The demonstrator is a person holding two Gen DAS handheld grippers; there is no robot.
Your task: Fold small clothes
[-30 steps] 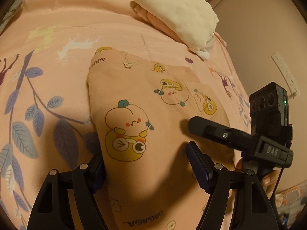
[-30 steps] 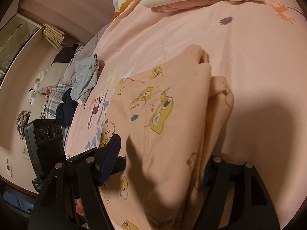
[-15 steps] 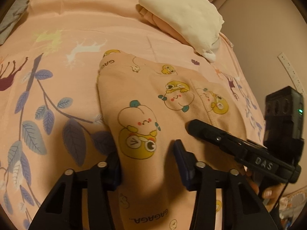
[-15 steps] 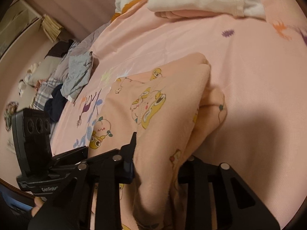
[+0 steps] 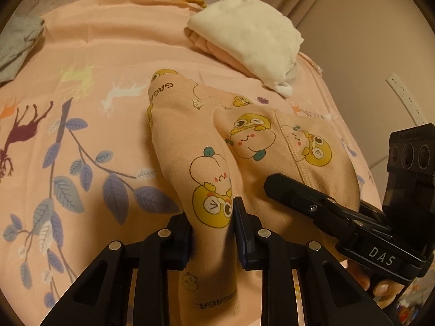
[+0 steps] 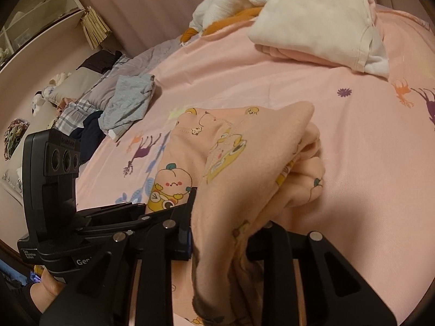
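1. A small peach garment (image 5: 244,146) printed with yellow cartoon characters is seen on a bed covered by a pink sheet (image 5: 108,54) with leaf and deer motifs; the garment lies at the centre of the left wrist view, its near end gathered into a raised ridge.

2. The left claw (image 5: 212,233) is shown at 6 o'clock, its jaws having just been closing; they are now drawn in narrowly, and the ridge of printed cloth is pinched between the pads.

3. The right claw (image 6: 220,233) is seen at 6 o'clock in its own view, jaws likewise having just been closing. A thick fold of the same garment is clamped between them and is lifted off the sheet, the cloth draped over the near fingers.

4. The right claw's body, lettered "DAS", is visible at 4 o'clock in the left wrist view, just beside the garment, with fingertips of a hand (image 5: 380,288) seen beneath it.

5. A folded stack of cream and pink clothes (image 5: 252,38) is shown at 1 o'clock, well apart from the garment.

6. A loose heap of grey and checked clothes (image 6: 122,100) is seen at 10 o'clock in the right wrist view, at the bed's far edge.
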